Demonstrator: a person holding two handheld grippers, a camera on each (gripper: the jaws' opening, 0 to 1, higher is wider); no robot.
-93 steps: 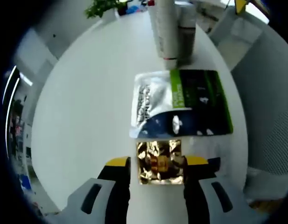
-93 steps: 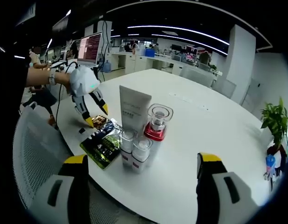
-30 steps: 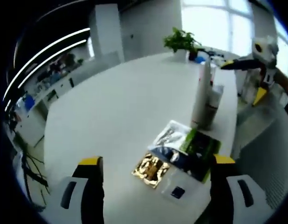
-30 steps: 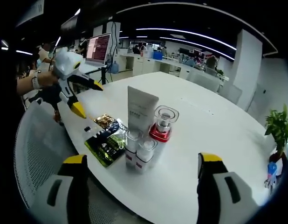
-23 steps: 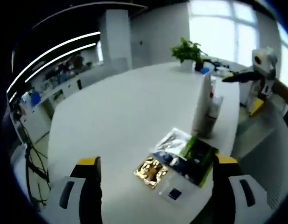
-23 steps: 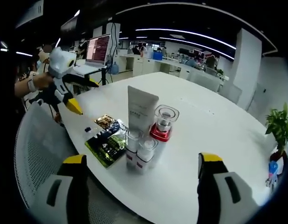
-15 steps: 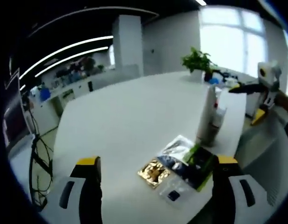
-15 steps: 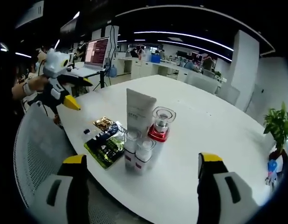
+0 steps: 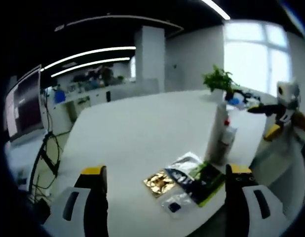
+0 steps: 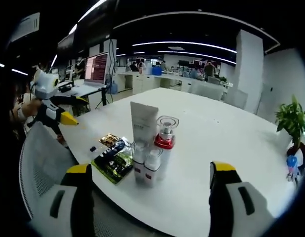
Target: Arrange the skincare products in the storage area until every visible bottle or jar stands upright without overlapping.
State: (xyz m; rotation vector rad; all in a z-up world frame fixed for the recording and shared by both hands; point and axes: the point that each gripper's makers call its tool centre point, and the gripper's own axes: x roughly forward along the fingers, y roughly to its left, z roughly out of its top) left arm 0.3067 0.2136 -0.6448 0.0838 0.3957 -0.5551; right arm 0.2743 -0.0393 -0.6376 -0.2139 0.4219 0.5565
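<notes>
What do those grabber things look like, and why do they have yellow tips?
Each gripper has two chunky jaws, pale grey with black slots and black inner sides, capped in yellow at the tips. In the right gripper view, the left gripper has a rounded white body with black jaws ending in yellow points, rather like a beak. Why the tips are yellow can't be told from the pictures.

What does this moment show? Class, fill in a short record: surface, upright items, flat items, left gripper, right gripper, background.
surface: white table
upright items: white tube, clear pump bottle with red collar, two small clear-capped bottles, grouped close together
flat items: gold sachet, dark and green sachets, beside the group, lying near the table edge
left gripper: open, held off the table's edge, holding nothing
right gripper: open, facing the group, holding nothing
background: potted plant, monitor
</notes>
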